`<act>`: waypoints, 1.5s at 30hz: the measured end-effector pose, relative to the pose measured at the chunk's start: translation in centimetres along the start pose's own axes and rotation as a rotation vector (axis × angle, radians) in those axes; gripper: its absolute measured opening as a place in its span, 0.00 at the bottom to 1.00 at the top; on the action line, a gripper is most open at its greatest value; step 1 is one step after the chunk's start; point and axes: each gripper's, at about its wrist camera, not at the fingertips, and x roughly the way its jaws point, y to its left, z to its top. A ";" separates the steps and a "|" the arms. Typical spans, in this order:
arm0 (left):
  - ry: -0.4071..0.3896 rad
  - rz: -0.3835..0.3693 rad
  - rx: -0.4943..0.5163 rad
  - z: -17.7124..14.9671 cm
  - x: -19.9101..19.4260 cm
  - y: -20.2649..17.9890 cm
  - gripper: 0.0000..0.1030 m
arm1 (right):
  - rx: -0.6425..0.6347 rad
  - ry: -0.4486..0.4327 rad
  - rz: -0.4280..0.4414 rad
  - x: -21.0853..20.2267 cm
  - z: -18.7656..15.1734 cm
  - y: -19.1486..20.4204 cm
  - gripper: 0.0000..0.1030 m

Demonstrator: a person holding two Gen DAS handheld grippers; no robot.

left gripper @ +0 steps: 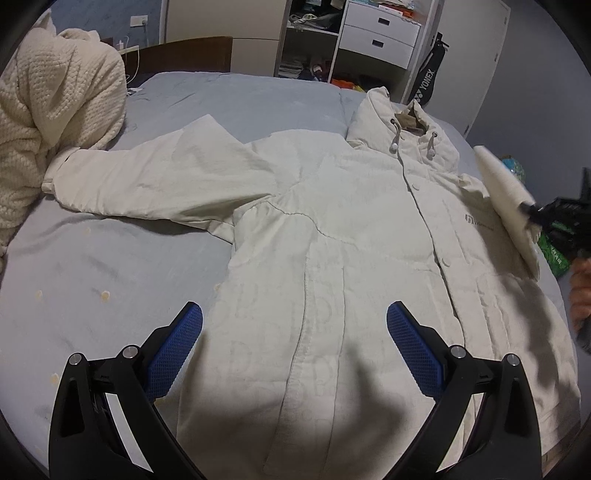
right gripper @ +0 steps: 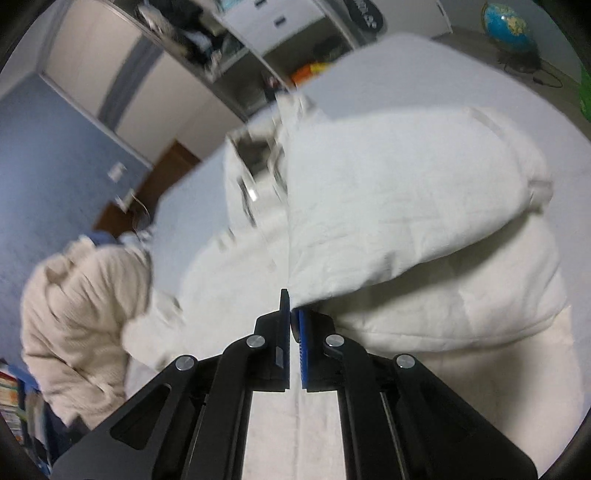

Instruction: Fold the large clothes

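Note:
A large cream hooded jacket [left gripper: 332, 236] lies front up on the grey-blue bed [left gripper: 110, 266], one sleeve [left gripper: 155, 181] spread out to the left. My left gripper [left gripper: 295, 343] is open and empty, hovering over the jacket's lower front. My right gripper [right gripper: 293, 317] is shut on the cuff of the jacket's other sleeve [right gripper: 388, 206] and holds it lifted over the jacket's body. In the left wrist view this gripper [left gripper: 532, 212] shows at the right edge with the raised sleeve [left gripper: 506, 192].
A cream knitted garment [left gripper: 55, 122] is heaped at the bed's left. A shelf unit with white drawers [left gripper: 380, 33] and a racket bag [left gripper: 424, 85] stand behind the bed. A globe [right gripper: 509, 26] stands on the floor to the right.

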 end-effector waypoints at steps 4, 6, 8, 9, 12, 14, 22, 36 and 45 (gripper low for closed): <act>0.005 0.006 0.019 -0.1 0.1 -0.3 0.94 | -0.037 0.078 -0.070 2.6 -2.2 -0.3 0.04; 0.011 0.011 0.026 -0.2 0.3 -0.3 0.94 | -0.060 0.105 -0.100 2.9 -3.2 -0.6 0.07; 0.017 0.018 0.038 -0.3 0.4 -0.6 0.94 | -0.076 0.106 -0.120 2.5 -4.0 -1.1 0.21; 0.022 0.022 0.044 -0.3 0.5 -0.7 0.94 | -0.079 0.102 -0.121 2.1 -4.4 -1.3 0.28; 0.040 0.034 0.061 -0.4 0.9 -1.0 0.93 | -0.086 0.078 -0.131 0.2 -5.1 -2.4 0.38; 0.048 0.041 0.071 -0.5 1.0 -1.2 0.94 | -0.080 0.055 -0.145 -1.2 -5.8 -3.3 0.40; 0.087 0.035 0.110 -1.2 1.6 -2.2 0.93 | -0.152 0.026 -0.338 -5.2 -7.5 -5.5 0.52; 0.062 0.003 0.369 -0.7 2.3 -13.6 0.86 | -0.195 -0.046 -0.559 -8.2 -9.3 -6.5 0.76; 0.000 -0.012 0.517 3.2 5.5 -24.1 0.90 | -0.128 -0.032 -0.562 -8.9 -9.6 -8.1 0.77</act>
